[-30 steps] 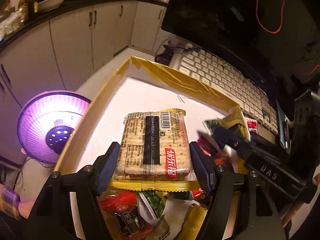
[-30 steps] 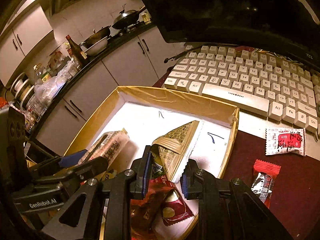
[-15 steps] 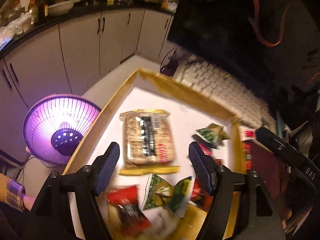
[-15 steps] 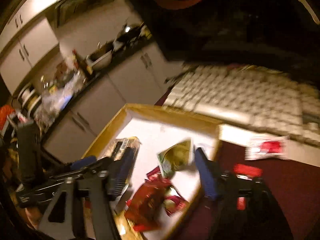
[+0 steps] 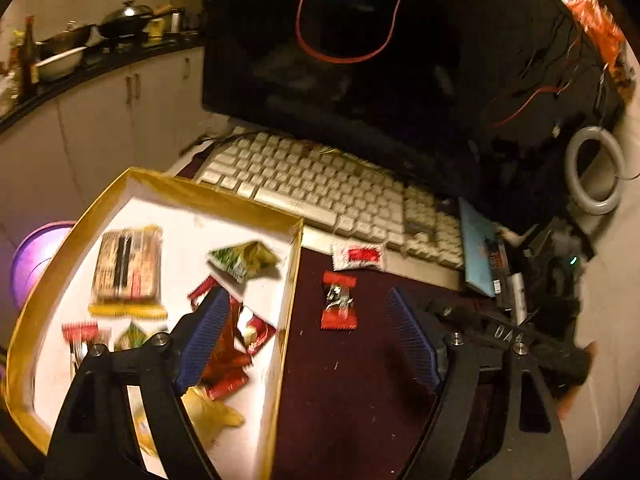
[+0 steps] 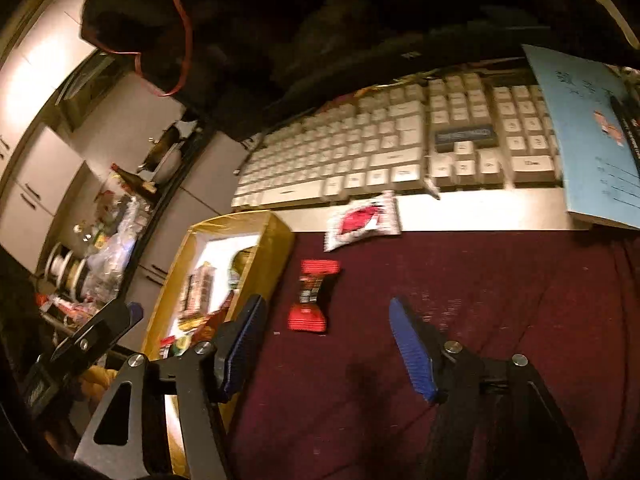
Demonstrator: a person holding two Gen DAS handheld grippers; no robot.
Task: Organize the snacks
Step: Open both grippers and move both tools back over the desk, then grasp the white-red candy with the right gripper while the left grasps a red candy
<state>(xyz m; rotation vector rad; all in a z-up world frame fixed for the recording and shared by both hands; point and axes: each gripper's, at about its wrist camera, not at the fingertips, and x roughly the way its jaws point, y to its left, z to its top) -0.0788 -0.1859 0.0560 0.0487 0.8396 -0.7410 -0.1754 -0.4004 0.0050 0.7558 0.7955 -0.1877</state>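
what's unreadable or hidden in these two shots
- Left wrist view: the left claw covers part of the red packets in the box.
- Left wrist view: print on the cracker pack is blurred.
- Right wrist view: the box wall hides most snacks; the red candy label is smeared.

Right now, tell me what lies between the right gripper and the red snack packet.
Only bare maroon mat separates the open right gripper from the red snack packet, as the right wrist view shows.
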